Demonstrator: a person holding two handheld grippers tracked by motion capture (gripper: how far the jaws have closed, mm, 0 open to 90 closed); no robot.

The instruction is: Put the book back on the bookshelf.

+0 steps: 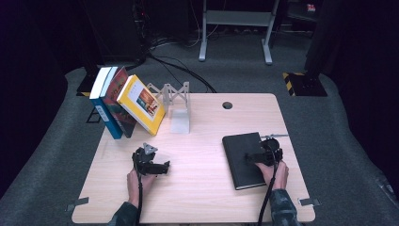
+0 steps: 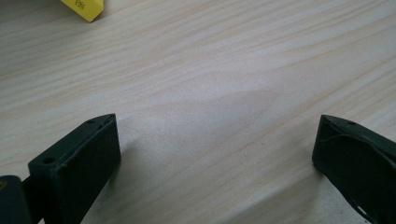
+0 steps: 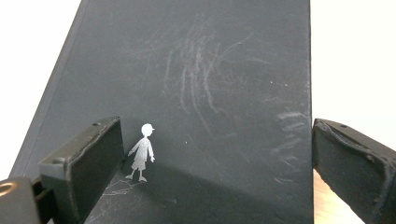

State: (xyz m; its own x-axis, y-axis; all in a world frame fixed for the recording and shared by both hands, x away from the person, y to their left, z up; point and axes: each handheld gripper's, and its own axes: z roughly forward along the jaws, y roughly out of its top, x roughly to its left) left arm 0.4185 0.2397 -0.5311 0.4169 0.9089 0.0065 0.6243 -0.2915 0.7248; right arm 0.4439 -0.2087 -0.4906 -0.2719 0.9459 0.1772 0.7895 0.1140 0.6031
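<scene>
Resting flat on wooden table (image 1: 197, 155): black book (image 1: 242, 160); both tools wide | room dark

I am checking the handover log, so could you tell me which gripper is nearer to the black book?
The right gripper is nearer: it hovers over the black book, jaws open. The left gripper is across the table, jaws open.

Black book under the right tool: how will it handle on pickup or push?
The black book lies flat on the table, so it probably slides rather than tips. Its cover looks stiff and smooth, scuffed in the right gripper view, so likely rigid but a bit slippery. The open right tool straddles one edge.
</scene>
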